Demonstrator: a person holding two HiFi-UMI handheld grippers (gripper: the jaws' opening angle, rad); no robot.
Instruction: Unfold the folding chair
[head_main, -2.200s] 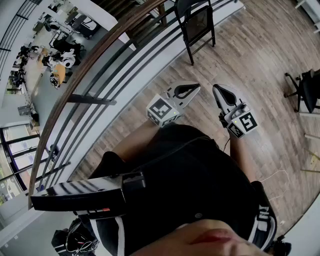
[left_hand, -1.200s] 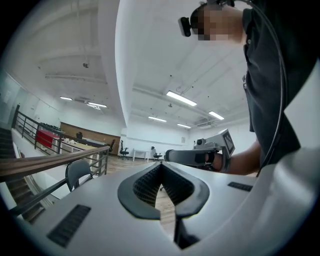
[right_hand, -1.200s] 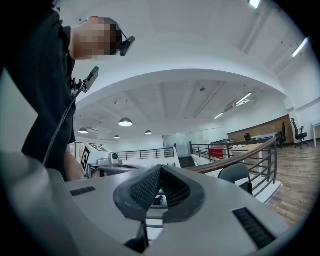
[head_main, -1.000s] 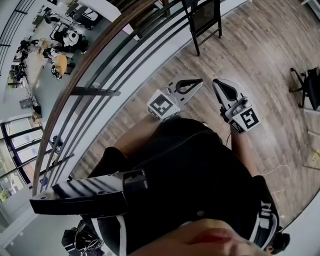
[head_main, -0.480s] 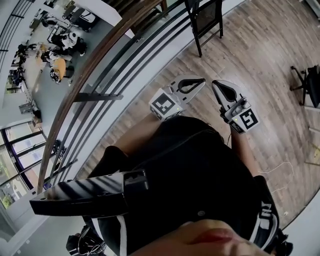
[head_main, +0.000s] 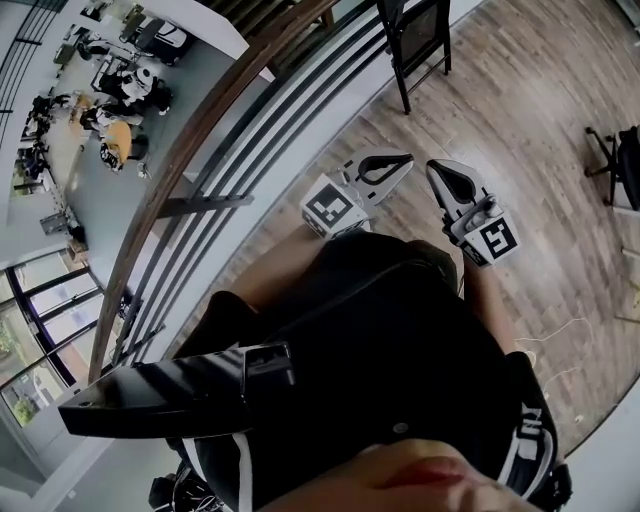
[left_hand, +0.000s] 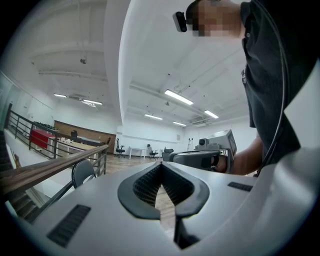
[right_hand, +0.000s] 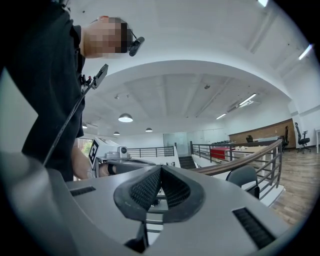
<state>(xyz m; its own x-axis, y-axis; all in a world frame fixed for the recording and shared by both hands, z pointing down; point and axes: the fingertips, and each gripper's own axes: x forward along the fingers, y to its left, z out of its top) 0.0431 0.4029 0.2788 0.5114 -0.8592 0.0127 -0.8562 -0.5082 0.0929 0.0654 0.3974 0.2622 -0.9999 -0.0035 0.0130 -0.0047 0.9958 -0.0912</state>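
The black folding chair (head_main: 420, 40) stands on the wood floor beside the railing at the top of the head view, its upper part cut off by the frame edge. Its rounded back shows in the left gripper view (left_hand: 82, 172) and in the right gripper view (right_hand: 243, 177). My left gripper (head_main: 408, 158) and right gripper (head_main: 432, 166) are held side by side in front of the person's body, well short of the chair. Both point roughly level and toward the chair. Both are shut with nothing between the pads (left_hand: 161, 164) (right_hand: 161, 168).
A railing with a wooden handrail (head_main: 200, 130) and dark bars runs diagonally on the left, with a lower floor beyond it. A black office chair (head_main: 625, 150) stands at the right edge. A thin cable (head_main: 555, 330) lies on the floor at the right.
The view has shifted along the railing, and the folding chair has slid up toward the frame's top edge. Both grippers stay shut and keep their place in front of the body.
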